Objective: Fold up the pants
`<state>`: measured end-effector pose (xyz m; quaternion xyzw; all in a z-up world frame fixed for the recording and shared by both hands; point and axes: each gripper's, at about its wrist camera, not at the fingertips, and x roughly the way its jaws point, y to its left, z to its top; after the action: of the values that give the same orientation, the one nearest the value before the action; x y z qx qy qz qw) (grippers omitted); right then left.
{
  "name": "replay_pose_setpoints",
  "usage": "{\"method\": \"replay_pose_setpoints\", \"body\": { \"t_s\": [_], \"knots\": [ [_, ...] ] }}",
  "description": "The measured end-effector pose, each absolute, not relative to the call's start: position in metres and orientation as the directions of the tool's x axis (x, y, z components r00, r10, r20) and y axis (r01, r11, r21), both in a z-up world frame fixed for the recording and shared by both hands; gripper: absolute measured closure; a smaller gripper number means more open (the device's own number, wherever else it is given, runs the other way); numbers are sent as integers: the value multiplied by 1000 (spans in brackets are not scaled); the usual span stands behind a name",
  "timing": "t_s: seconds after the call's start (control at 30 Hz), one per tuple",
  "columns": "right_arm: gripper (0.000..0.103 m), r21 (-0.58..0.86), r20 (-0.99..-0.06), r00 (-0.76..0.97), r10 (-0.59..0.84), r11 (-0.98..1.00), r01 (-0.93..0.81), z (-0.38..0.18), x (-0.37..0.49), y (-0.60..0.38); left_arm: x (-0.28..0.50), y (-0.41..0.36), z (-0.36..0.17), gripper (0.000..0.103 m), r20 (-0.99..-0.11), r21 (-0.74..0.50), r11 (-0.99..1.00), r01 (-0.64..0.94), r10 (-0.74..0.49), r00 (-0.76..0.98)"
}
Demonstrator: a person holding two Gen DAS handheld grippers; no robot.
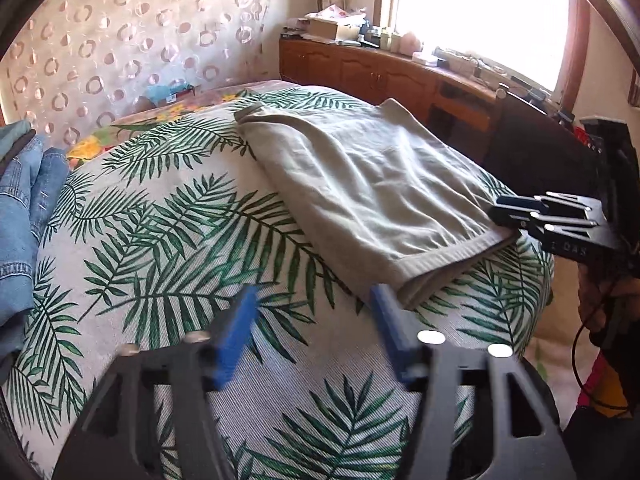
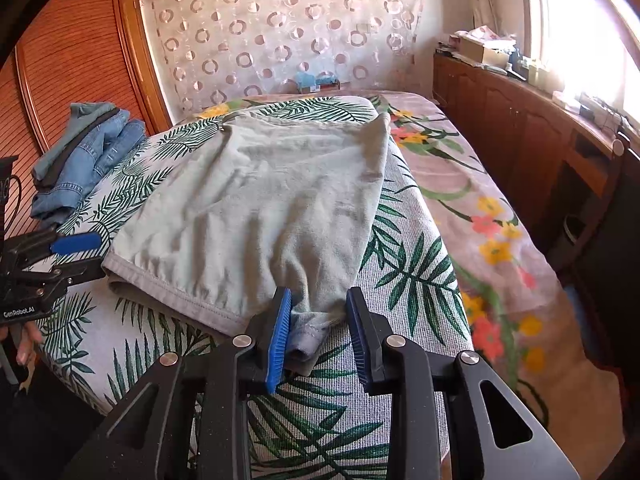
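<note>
1. Two grippers sit at the near hem end of the grey pants (image 2: pixel 256 204), which lie folded lengthwise on the palm-leaf bedspread (image 2: pixel 404 256); their long axis runs straight away from both grippers toward the circle-patterned curtain (image 2: pixel 280 36).
2. Right gripper (image 2: pixel 318 334): jaws spread, the near right hem corner bunched between the blue pads (image 2: pixel 280 336) and touching the left one, not pinched.
3. Left gripper (image 1: pixel 314 332): jaws apart and empty, just beside the near left hem corner; its right pad almost meets the fabric edge.
4. Judgement: the right is the better placed, already straddling cloth; the left needs a small shift rightward onto its corner.
5. Once both clamp, the fold would likely carry the hem forward along that axis to the far end.
6. Stacked denim jeans (image 2: pixel 88 160) lie well apart to the left.
</note>
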<state>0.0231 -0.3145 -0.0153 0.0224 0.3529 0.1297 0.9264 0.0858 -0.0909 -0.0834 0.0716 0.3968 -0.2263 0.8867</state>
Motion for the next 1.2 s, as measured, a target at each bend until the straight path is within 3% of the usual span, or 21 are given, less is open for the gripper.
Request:
{"method": "replay_pose_setpoints", "body": {
  "t_s": [0.07,0.6,0.73,0.97,1.03,1.13,1.17,1.2],
  "knots": [
    [73,133,-646,719,257,965,-225,-16,22,-315,89,-91,-82,24,-736,-65,888,456,-351,579],
    [72,136,-650,714,261,964,-228,-15,22,-319,96,-105,-63,24,-692,-29,886,463,-352,631],
    [72,131,-659,709,253,966,-223,-14,22,-319,105,-108,-67,24,-702,-76,874,480,-388,597],
    [72,121,-658,710,248,967,-226,-13,23,-316,130,-114,-75,46,-736,-95,877,470,-380,560],
    [72,121,-654,714,250,966,-228,-14,22,-317,133,-113,-79,47,-744,-106,882,458,-376,552],
    [72,114,-649,719,250,966,-233,-16,20,-317,133,-114,-85,63,-756,-116,881,458,-377,534],
    [72,111,-647,720,249,966,-234,-16,20,-318,132,-117,-87,72,-760,-121,875,470,-386,523],
    [72,108,-646,721,249,966,-236,-16,19,-318,131,-119,-90,89,-768,-119,870,479,-386,510]
  ]
}}
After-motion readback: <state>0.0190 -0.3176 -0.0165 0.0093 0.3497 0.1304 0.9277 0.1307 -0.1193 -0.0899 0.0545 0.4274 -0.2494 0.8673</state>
